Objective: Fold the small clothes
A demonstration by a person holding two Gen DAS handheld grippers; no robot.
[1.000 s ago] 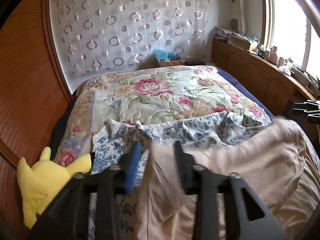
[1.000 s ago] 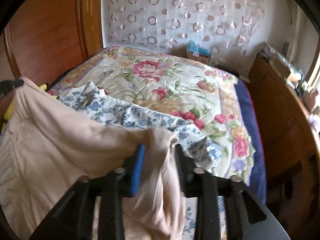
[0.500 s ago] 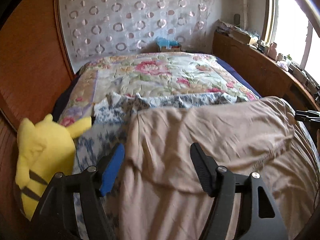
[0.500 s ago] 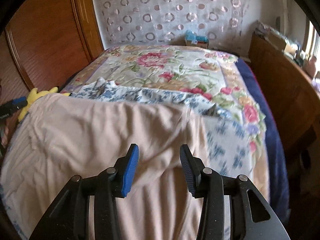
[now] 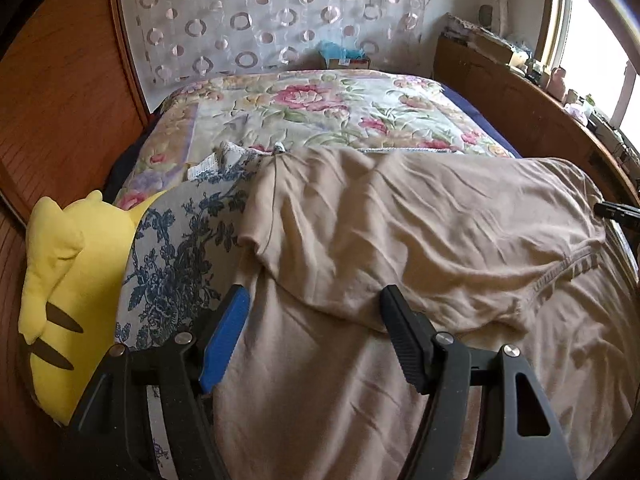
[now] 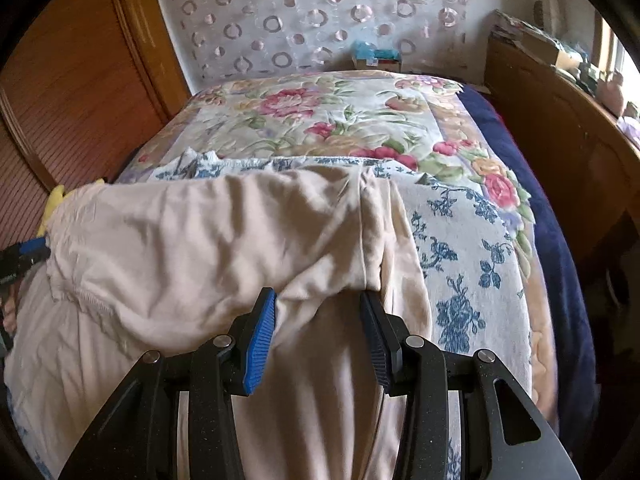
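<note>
Two grippers hover low over a beige garment point(image 5: 420, 232) that lies folded across the near end of the bed, on top of a blue-and-white floral cloth point(image 5: 176, 248). The left gripper point(image 5: 314, 336) has just been opening; its jaws now stand wide with nothing pinched, the garment's folded edge lying under and between them but clear of both pads. From the left wrist view, a yellow plush toy point(image 5: 68, 276) sits at nine o'clock against the wooden panel, and the flowered quilt point(image 5: 320, 116) stretches away at twelve o'clock. The right gripper point(image 6: 318, 332) stands partly open, a narrower gap; the garment's fold point(image 6: 200, 248) lies between and just ahead of its tips, and no pad presses on it. In that view the floral cloth point(image 6: 460, 264) shows at two o'clock, beside the quilt's dark blue border point(image 6: 560, 248).
</note>
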